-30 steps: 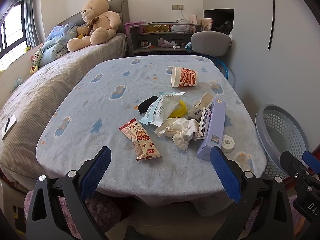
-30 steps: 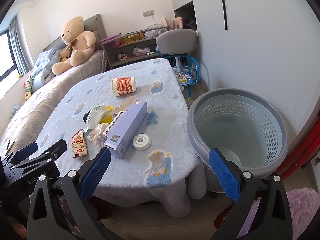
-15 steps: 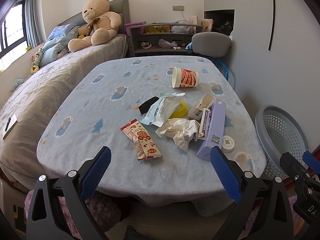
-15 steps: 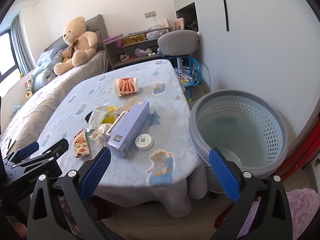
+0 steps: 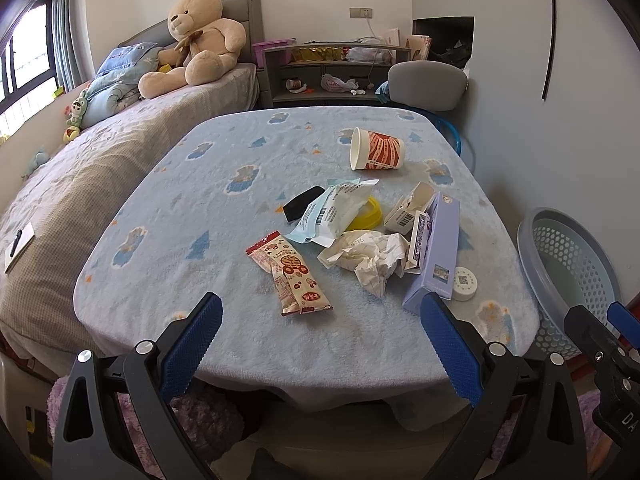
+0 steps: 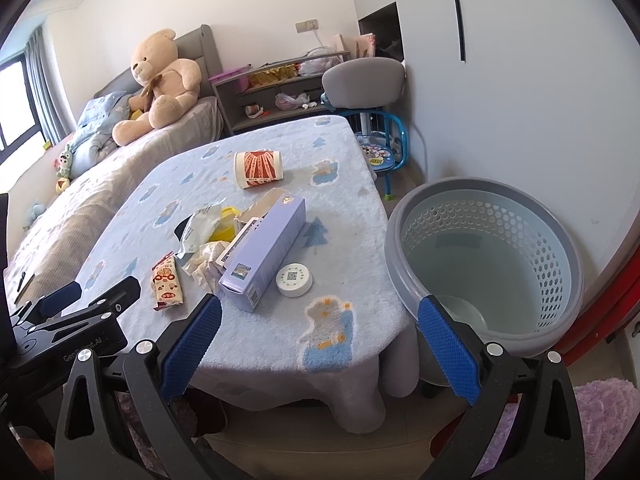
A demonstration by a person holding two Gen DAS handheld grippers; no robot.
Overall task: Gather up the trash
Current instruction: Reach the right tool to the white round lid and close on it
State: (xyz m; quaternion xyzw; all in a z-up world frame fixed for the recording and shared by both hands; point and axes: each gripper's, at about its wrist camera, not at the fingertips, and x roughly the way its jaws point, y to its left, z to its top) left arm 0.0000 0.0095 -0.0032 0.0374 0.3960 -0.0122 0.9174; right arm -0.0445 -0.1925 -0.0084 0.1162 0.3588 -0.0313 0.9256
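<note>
Fleece, pale blue with printed animals, covers the counter (image 5: 208,216); all trash positions below are given relative to the purple carton (image 5: 438,248), which lies long-ways near the counter's right edge.

Far left of the carton: red-and-tan snack wrapper (image 5: 289,272), flat, apart from the rest of the pile. Left and slightly behind: black flat piece (image 5: 302,203), partly under a white-and-teal plastic pouch (image 5: 334,212). A yellow lid (image 5: 366,216) shows from beneath the pouch's right end. Directly left, touching the carton: crumpled white paper (image 5: 370,256) and a small opened white box with a barcode (image 5: 408,208). Well behind the carton: red-patterned paper cup (image 5: 376,155) on its side, mouth facing left. Just right of the carton's near end: round white disc with a QR label (image 5: 464,283). Off the counter, right of the carton and lower: grey perforated basket (image 6: 484,256) on the floor, nothing visible inside.

Left tool (image 5: 318,344): blue pads spread wide, holding nothing, hovering off the counter's near edge. Right tool (image 6: 318,344): likewise spread wide, holding nothing, over the counter's near right corner beside the basket.
</note>
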